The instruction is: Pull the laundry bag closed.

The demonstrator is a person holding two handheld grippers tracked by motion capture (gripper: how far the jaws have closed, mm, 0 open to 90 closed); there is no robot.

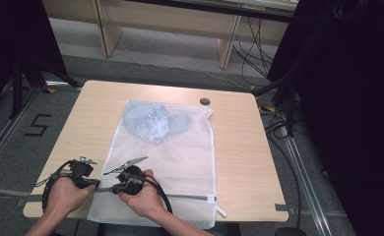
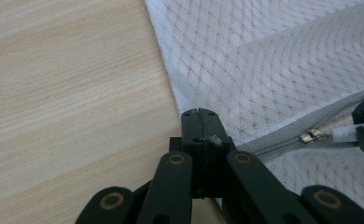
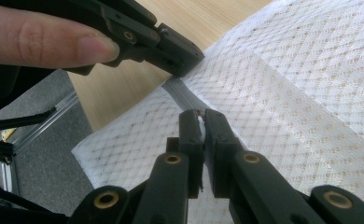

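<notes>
Pale wood table is carrying a white mesh laundry bag, lying from its far edge to its near edge, with blue clothes inside. The left gripper is pinching the bag's grey zipper end at the near-left corner. The right gripper is clenching the white zipper pull.
</notes>
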